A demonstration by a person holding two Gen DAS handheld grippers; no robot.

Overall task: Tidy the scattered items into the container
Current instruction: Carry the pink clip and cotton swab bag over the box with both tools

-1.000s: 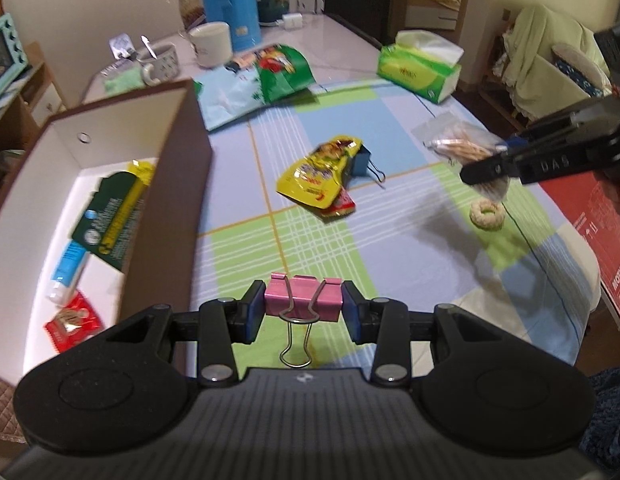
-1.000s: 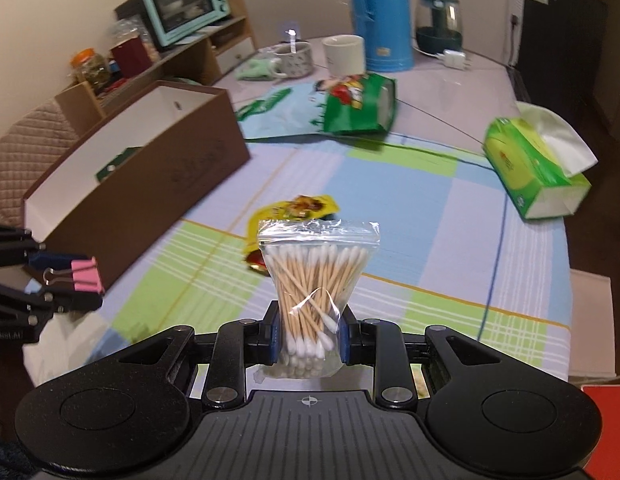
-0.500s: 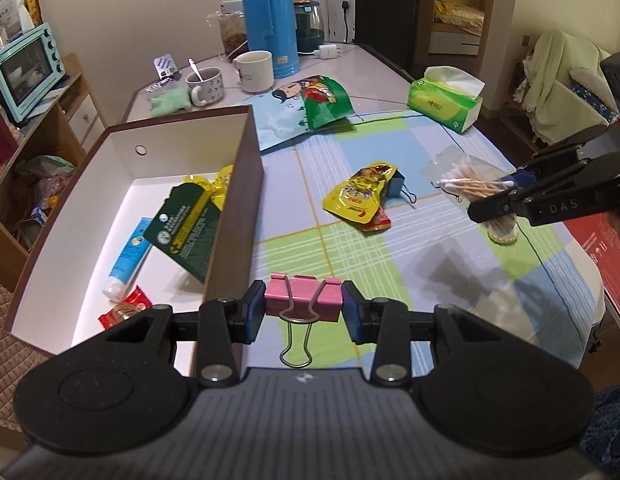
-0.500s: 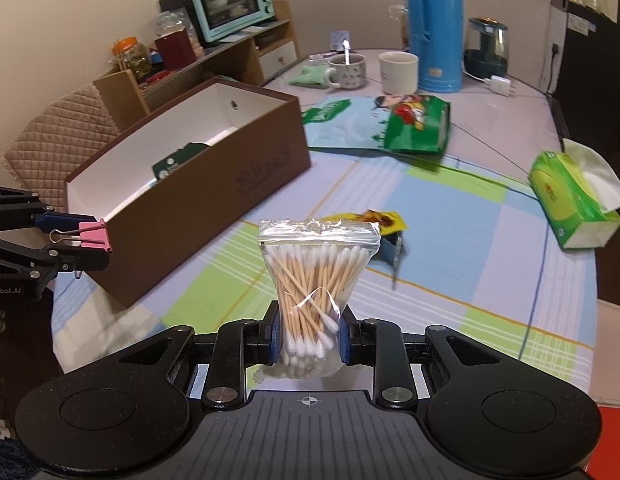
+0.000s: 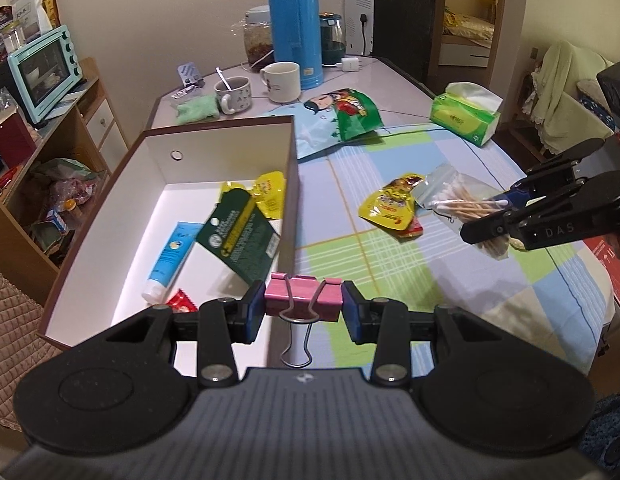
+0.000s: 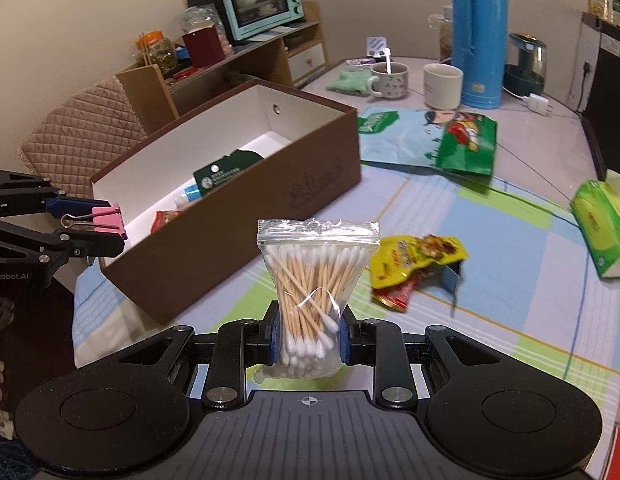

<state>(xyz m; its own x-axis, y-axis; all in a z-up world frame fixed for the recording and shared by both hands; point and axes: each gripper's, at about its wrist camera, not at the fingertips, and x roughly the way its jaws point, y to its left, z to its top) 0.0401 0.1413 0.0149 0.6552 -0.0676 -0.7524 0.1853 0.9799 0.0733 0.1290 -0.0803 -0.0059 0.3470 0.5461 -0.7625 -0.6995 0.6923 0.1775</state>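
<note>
Item, my left gripper (image 5: pixel 304 307): pinching pink binder clip (image 5: pixel 303 300), box (image 5: pixel 292 184) wall directly ahead; early release drops it outside. Item, my right gripper (image 6: pixel 308 338): squeezing cotton-swab bag (image 6: pixel 315 280), box ahead-left; slick film may slip.

A pink clip (image 5: pixel 302 294) is pinched in the left gripper (image 5: pixel 303 311), near the box's (image 5: pixel 226 126) near right corner. A bag of swabs (image 6: pixel 314 285) stands upright in the right gripper (image 6: pixel 308 338). Yellow packets (image 5: pixel 391 205) lie right of the open brown box.
</note>
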